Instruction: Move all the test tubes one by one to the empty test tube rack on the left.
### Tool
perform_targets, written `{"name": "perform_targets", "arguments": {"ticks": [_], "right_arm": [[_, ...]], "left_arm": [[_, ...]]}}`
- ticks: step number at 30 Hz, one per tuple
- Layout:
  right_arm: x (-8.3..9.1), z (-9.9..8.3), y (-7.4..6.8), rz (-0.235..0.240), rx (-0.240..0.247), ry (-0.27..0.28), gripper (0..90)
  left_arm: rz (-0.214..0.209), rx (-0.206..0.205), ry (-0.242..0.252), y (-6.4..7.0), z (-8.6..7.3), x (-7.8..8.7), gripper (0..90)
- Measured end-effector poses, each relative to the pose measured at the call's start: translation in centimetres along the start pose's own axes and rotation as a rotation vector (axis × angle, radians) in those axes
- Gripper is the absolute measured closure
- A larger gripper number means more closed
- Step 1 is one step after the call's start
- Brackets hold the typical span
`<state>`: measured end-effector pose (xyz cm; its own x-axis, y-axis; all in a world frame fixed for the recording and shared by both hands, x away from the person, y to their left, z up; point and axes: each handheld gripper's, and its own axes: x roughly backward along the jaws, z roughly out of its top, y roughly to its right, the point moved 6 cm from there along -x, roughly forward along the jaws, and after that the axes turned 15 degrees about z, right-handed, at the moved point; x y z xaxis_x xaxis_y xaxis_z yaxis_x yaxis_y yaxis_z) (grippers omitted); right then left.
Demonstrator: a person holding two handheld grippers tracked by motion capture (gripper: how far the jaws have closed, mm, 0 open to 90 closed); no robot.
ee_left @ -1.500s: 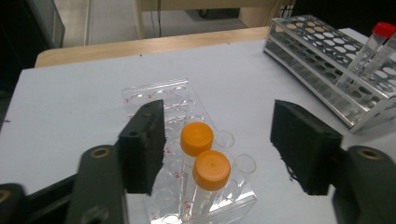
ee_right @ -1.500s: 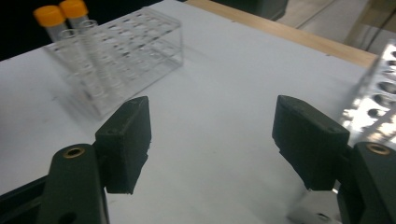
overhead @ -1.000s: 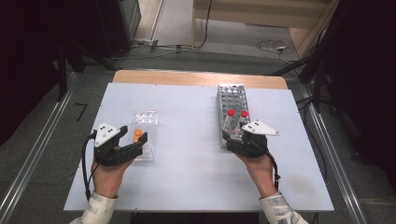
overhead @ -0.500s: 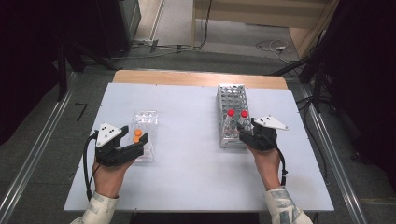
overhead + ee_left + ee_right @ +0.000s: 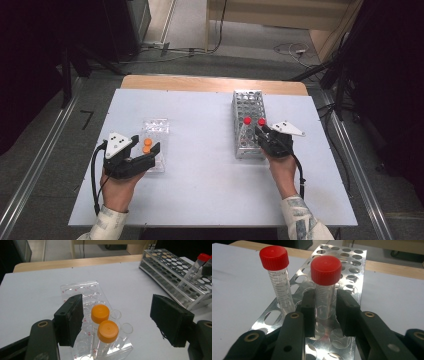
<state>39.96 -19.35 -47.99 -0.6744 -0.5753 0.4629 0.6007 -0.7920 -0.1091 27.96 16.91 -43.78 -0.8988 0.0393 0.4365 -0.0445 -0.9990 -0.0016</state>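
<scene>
A clear plastic well tray [image 5: 156, 125] [image 5: 82, 290] lies at the table's left and holds two orange-capped tubes [image 5: 147, 143] [image 5: 103, 322]. My left gripper [image 5: 143, 151] [image 5: 116, 313] is open, with its jaws set wide on either side of those tubes. A metal tube rack [image 5: 247, 102] [image 5: 353, 265] [image 5: 170, 267] stands at the right. Two red-capped tubes stand at its near end. My right gripper [image 5: 261, 132] [image 5: 325, 301] is shut on the right-hand red-capped tube [image 5: 261, 121] [image 5: 325, 270], just below the cap. The other red-capped tube [image 5: 246, 120] [image 5: 277, 277] stands free beside it.
The white table top [image 5: 200, 165] is bare between the tray and the rack. A wooden strip [image 5: 210, 84] runs along the far edge. Metal rails [image 5: 35, 170] flank the table on the floor, and cables lie beyond it.
My right gripper drifted to the right of the rack's near end, then came back in around the right-hand red-capped tube. The left gripper and both red caps have stayed put.
</scene>
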Motion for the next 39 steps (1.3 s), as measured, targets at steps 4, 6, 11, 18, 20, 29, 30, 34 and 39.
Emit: {"name": "perform_targets", "arguments": {"ticks": [4, 6, 11, 18, 20, 29, 30, 34, 39], "right_arm": [[-0.2, 0.1, 0.1, 0.003, -0.001, 0.000, 70.7], [-0.2, 0.1, 0.0, 0.004, 0.003, 0.000, 70.9], [0.5, 0.9, -0.2, 0.000, 0.016, 0.030, 71.2], [2.8, 2.7, -1.0, 0.003, 0.031, 0.105, 71.7], [3.2, 3.1, -1.3, 0.008, 0.038, 0.114, 71.8], [5.3, 3.9, -2.7, 0.043, 0.050, 0.137, 71.8], [5.4, 3.9, -2.8, 0.049, 0.054, 0.137, 71.8], [5.7, 3.8, -3.6, 0.081, 0.051, 0.134, 71.8], [5.9, 4.0, -5.6, 0.138, 0.078, 0.131, 71.8]], "left_arm": [[-0.003, -0.001, -0.001, 0.1, 0.0, -0.1, 26.8], [-0.004, -0.001, 0.001, 0.1, 0.0, -0.1, 26.6], [-0.003, 0.004, 0.005, 0.1, 0.1, 0.0, 25.8], [-0.006, -0.002, 0.002, 0.2, 0.0, 0.1, 25.7], [-0.007, 0.001, 0.005, 0.2, 0.1, 0.1, 25.7], [-0.016, 0.002, 0.018, 0.3, 0.5, 0.6, 25.7], [-0.016, 0.001, 0.019, 0.3, 0.5, 0.7, 25.8], [-0.019, 0.005, 0.022, 0.4, 0.6, 0.8, 25.7], [-0.025, 0.006, 0.030, 0.5, 0.8, 1.0, 25.9]]}}
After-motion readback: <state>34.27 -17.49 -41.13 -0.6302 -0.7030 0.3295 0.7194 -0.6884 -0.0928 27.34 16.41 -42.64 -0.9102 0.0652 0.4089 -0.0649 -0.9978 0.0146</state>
